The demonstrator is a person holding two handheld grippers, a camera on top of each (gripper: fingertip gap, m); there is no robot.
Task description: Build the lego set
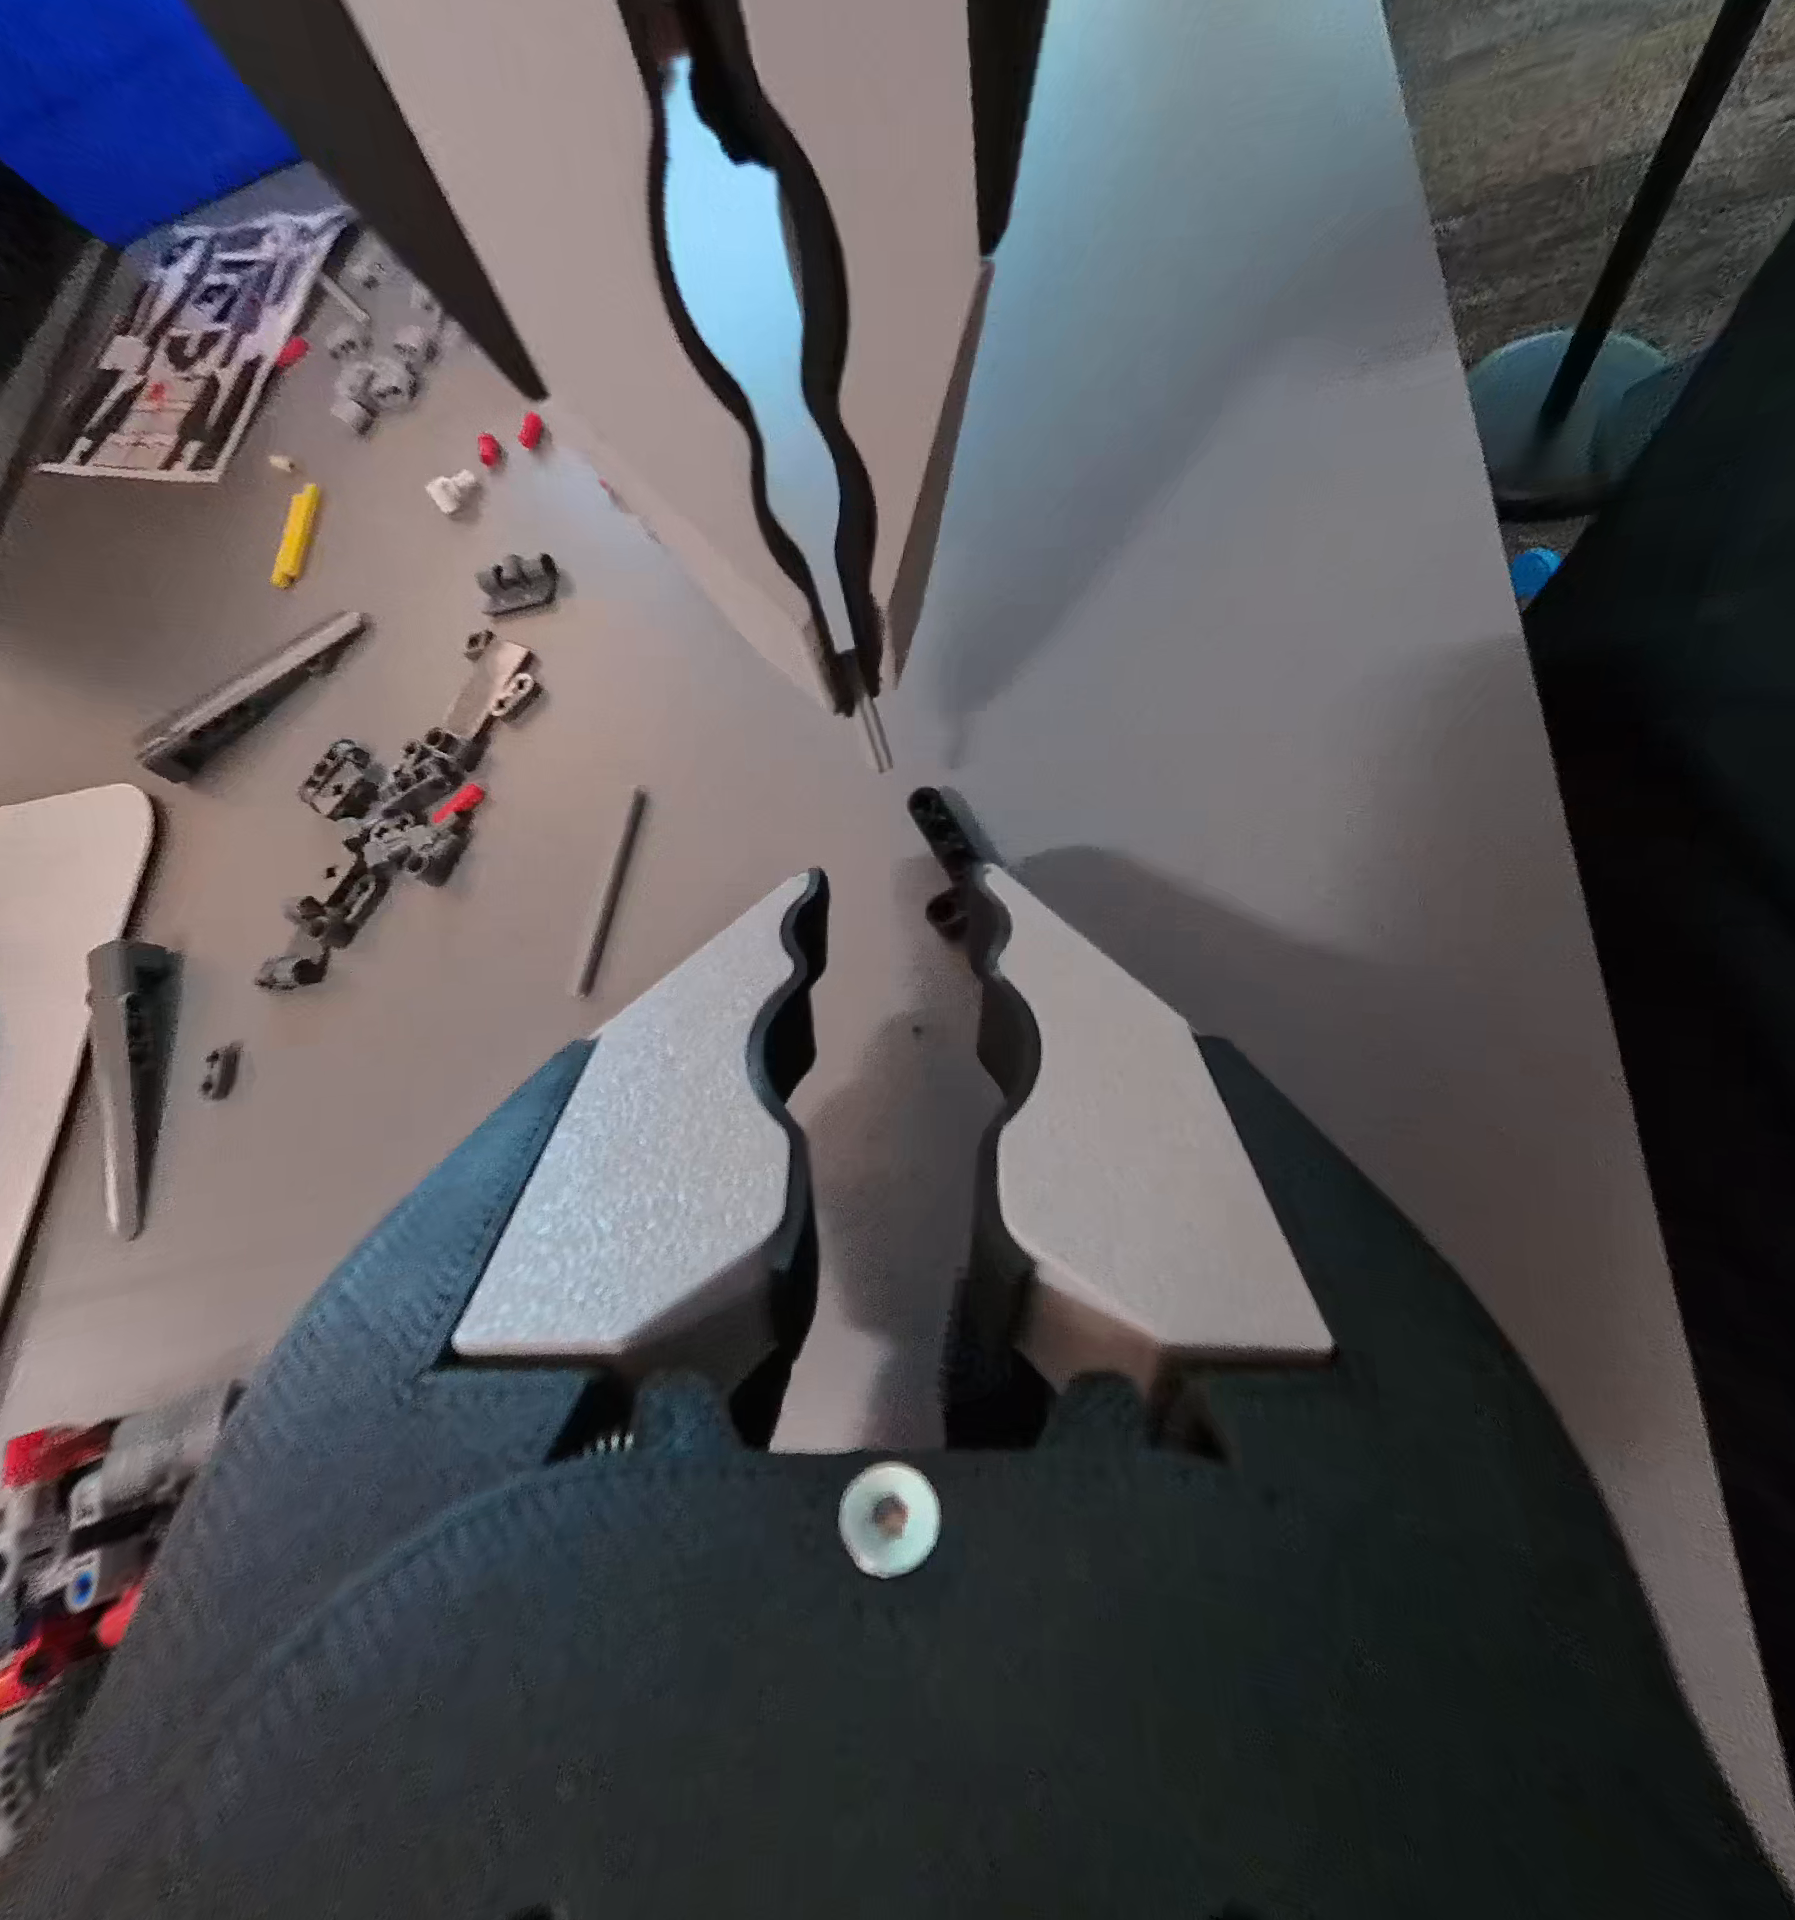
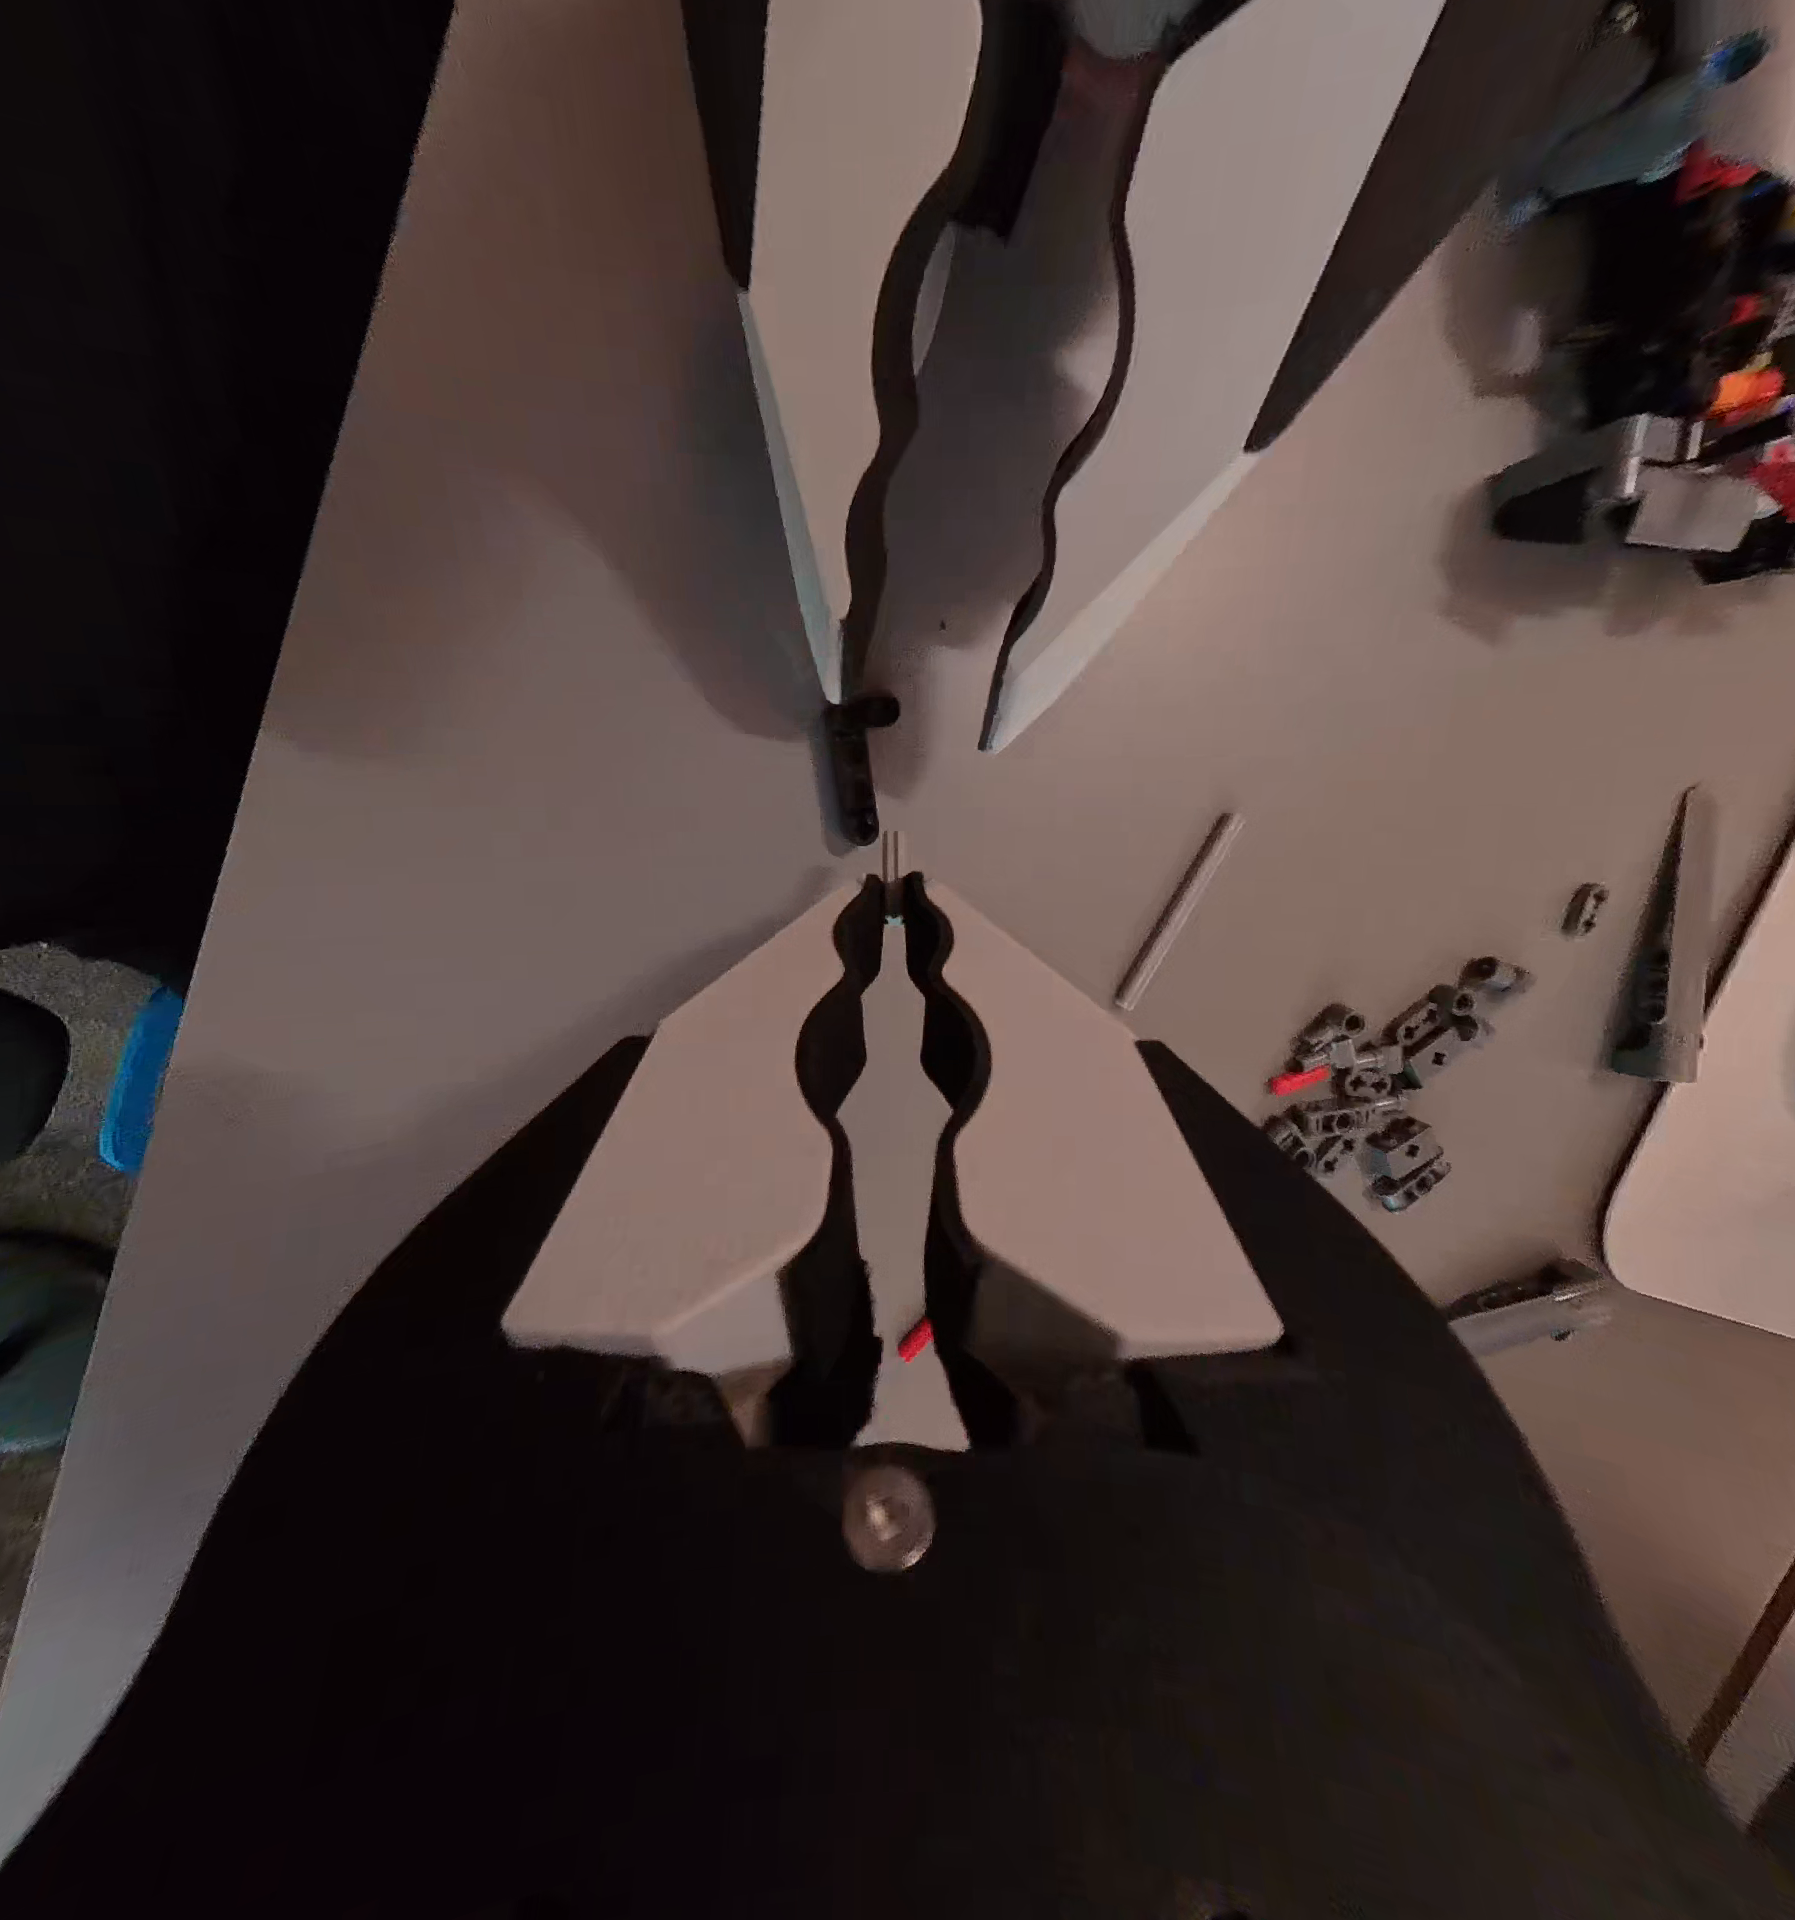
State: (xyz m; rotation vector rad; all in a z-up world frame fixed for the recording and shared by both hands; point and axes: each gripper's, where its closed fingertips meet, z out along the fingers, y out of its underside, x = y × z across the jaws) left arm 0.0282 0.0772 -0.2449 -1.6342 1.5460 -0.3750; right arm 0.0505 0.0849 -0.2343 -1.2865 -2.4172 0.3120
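Note:
My left gripper (image 1: 903, 894) is open, its pads well apart. A short black beam with holes (image 1: 943, 826) and a black pin in it lies at the tip of its right finger (image 1: 997, 904); the other pad stands clear of it. In the right wrist view the beam (image 2: 849, 769) rests against one fingertip of the left gripper (image 2: 914, 717). My right gripper (image 2: 893, 888) is shut on a thin grey axle (image 2: 893, 854) that pokes out from its tips toward the beam's end. The left wrist view shows the right gripper (image 1: 857, 675) with the axle (image 1: 877, 738).
A long dark axle (image 1: 612, 894), a pile of grey parts (image 1: 394, 821), a yellow piece (image 1: 295, 535), red pins (image 1: 508, 442), a grey wedge (image 1: 129, 1081) and a printed sheet (image 1: 186, 364) lie left. A built model (image 1: 41, 1558) stands near left. The table edge (image 1: 1495, 623) runs right. Left and right tips are no more than a few centimetres apart.

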